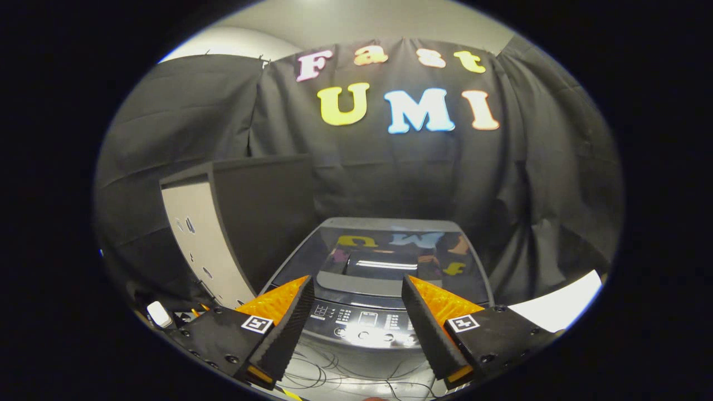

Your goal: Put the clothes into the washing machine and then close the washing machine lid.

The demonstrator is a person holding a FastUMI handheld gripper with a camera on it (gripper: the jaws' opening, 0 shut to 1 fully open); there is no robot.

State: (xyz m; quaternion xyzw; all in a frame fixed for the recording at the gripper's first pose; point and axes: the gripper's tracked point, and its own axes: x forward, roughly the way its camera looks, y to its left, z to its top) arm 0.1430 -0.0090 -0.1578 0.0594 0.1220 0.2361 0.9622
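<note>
A grey top-loading washing machine (384, 262) stands ahead of me, just beyond my fingers. Its glossy dark lid (384, 250) lies flat and shut, mirroring the wall behind. The control panel (365, 326) with buttons runs along the machine's near edge, seen between my fingers. My gripper (356, 287) hovers above the panel, open, with nothing between its fingers. No clothes are visible.
A dark cabinet (245, 223) with a pale perforated side panel stands left of the machine. A small white bottle (159, 314) sits low at the left by it. Thin cables (334, 373) trail on the floor below the panel. A bright pale surface (557, 309) lies at the right.
</note>
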